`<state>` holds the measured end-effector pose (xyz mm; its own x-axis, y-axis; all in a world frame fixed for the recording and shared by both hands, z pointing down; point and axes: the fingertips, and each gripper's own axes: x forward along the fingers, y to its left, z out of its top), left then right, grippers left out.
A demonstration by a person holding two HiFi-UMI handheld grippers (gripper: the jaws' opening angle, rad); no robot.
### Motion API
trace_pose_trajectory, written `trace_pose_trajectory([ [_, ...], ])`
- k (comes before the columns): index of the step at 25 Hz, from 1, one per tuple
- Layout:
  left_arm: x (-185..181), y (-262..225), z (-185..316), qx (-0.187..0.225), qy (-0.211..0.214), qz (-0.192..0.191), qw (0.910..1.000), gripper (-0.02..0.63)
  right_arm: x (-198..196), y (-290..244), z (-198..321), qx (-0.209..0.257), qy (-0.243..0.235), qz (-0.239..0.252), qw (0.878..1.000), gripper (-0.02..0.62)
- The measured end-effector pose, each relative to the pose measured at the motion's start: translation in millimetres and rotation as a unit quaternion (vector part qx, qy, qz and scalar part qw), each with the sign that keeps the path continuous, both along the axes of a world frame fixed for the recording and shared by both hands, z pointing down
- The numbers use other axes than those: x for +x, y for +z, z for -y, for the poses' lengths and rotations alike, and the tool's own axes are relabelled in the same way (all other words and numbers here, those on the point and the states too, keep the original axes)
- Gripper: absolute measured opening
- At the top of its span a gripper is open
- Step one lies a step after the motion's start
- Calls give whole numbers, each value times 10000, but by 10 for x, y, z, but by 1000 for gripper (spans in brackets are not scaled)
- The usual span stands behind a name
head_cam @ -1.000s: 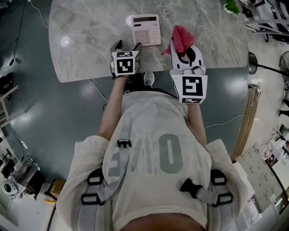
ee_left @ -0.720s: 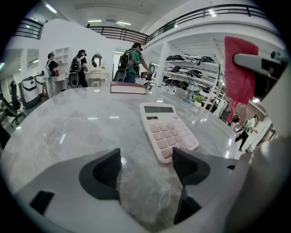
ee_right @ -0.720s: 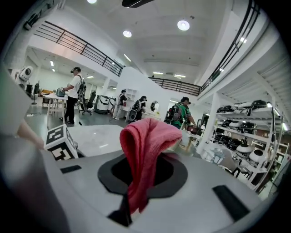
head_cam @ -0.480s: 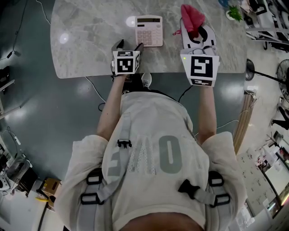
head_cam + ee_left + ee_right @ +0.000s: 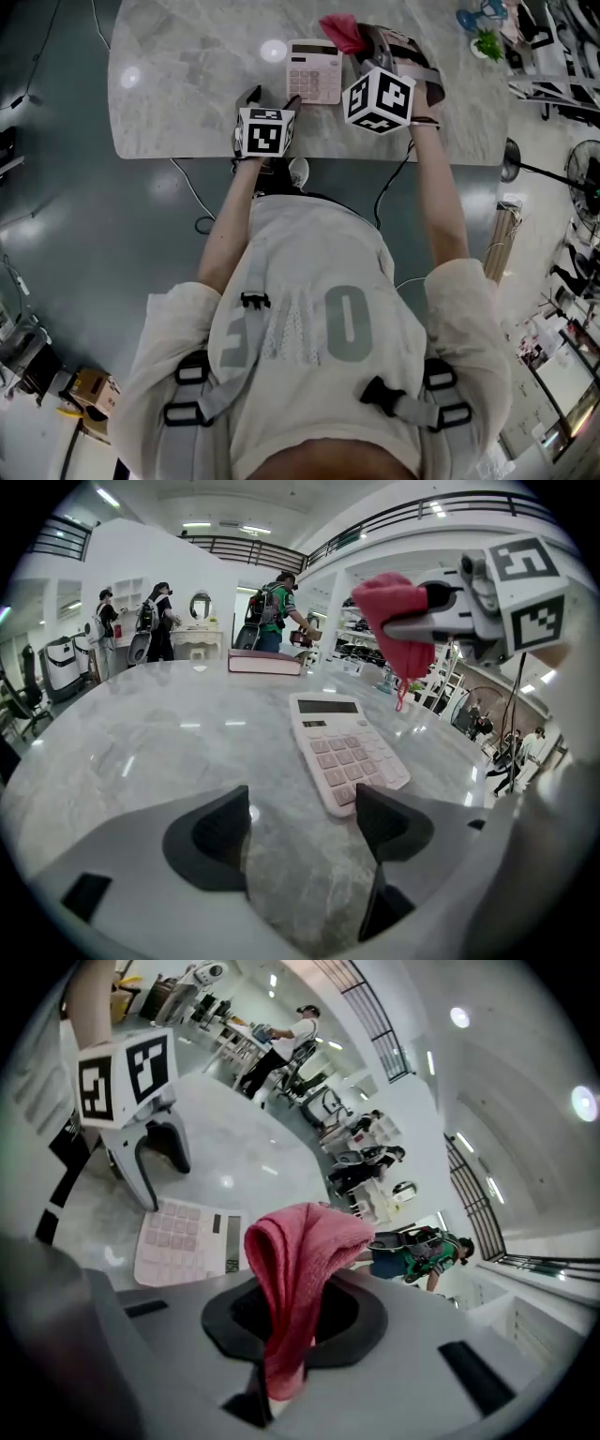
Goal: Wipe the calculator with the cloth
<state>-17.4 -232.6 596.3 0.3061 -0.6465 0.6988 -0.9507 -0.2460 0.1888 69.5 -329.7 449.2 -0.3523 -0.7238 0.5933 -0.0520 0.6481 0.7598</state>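
Note:
A pink calculator (image 5: 314, 70) lies flat on the marble table (image 5: 187, 94); it also shows in the left gripper view as the calculator (image 5: 345, 747) and in the right gripper view as the calculator (image 5: 185, 1240). My left gripper (image 5: 272, 96) rests open at the calculator's near left corner, its right finger (image 5: 389, 822) touching the near edge. My right gripper (image 5: 361, 39) is held up and turned leftward, shut on a red cloth (image 5: 339, 33). The cloth (image 5: 295, 1283) bulges out between the jaws, hanging above the calculator's far right corner; the cloth (image 5: 401, 621) is off the table.
A flat book (image 5: 265, 662) lies at the table's far edge. A small green plant (image 5: 486, 42) and a blue object (image 5: 480, 16) sit at the table's far right. Several people stand in the room beyond. The table's near edge runs just under the left gripper.
My right gripper has swung left and tilted, carrying the red cloth from the calculator's right side to over its far right corner. The left gripper has stayed at the calculator's near edge.

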Motion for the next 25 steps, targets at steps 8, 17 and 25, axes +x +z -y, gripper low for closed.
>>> trace_pose_trajectory([
  [8,-5,-26,3,13,-9,-24,10000,347,-127,739,116,-497,-207,-920,9943,57],
  [17,-25,11,23,20,30,-64,10000,347,-171,1152,69,-804,-190,-1206,9893,57],
  [25,-35,23,31,16,46,-66,10000,347,-173,1260,-44,-941,-191,-1252,9875,57],
])
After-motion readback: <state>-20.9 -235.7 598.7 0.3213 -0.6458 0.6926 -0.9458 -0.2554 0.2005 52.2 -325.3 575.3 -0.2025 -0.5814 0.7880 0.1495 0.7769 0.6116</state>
